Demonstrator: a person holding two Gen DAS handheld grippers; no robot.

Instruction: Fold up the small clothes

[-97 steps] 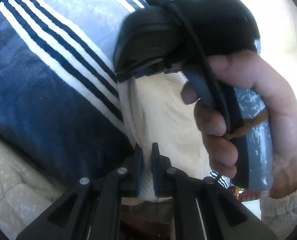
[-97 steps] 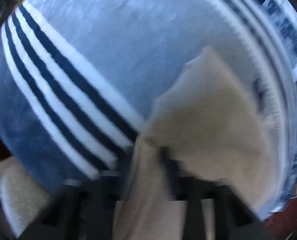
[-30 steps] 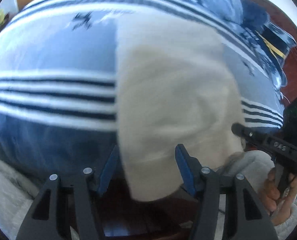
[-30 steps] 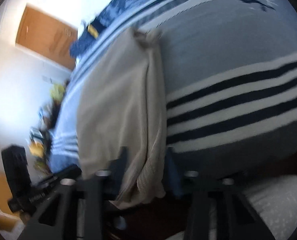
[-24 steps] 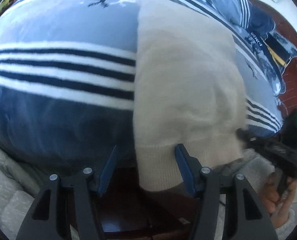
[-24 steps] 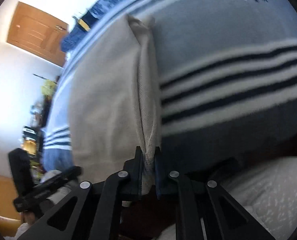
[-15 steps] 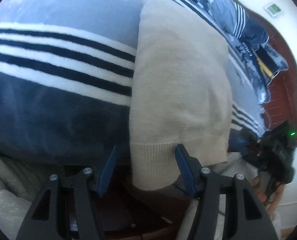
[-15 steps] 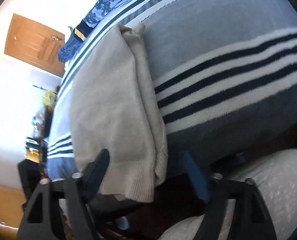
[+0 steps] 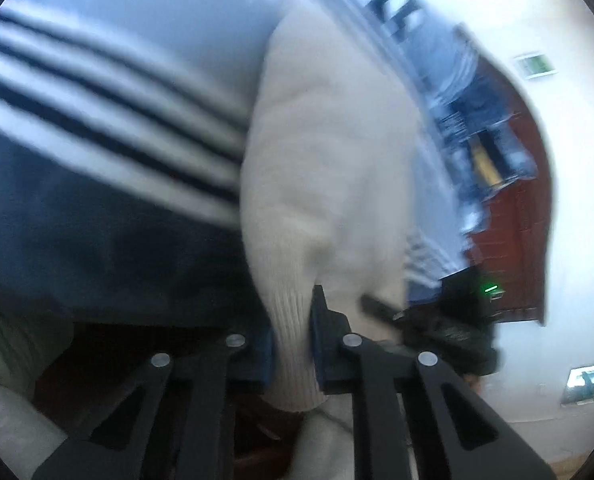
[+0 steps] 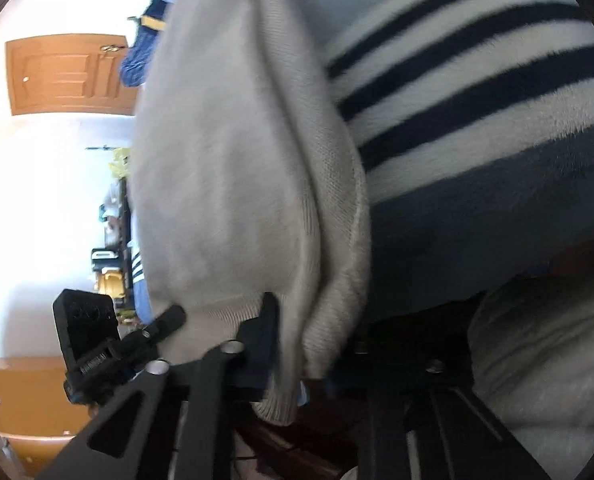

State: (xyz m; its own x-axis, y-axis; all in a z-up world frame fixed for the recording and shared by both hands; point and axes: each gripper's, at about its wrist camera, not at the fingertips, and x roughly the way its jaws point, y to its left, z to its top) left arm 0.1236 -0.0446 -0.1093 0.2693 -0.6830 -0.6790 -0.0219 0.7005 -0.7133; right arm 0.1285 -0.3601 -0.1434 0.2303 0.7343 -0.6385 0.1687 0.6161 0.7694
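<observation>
On the striped bed blanket: both grippers closing on the ribbed hem of a cream knit sweater.

Left wrist view: cream sweater (image 9: 329, 168) lies folded lengthwise on the blue/white/navy striped blanket (image 9: 97, 120), its ribbed hem hanging over the near edge. Left gripper (image 9: 293, 340) has that hem between its jaws, which are closing, pads pressing the knit from both sides. Right gripper (image 9: 449, 320) shows at lower right, just beside the sweater's other hem corner; pic is blurred. Right wrist view: sweater (image 10: 225, 168) w/ a folded side layer along its right edge, on the same blanket (image 10: 477, 92). Right gripper (image 10: 297, 344) is closing on the doubled hem edge, cloth bunched between the jaws. Left gripper (image 10: 137, 340) sits at the hem's far corner, lower left. Wooden door (image 10: 69, 74) in bkgd.
</observation>
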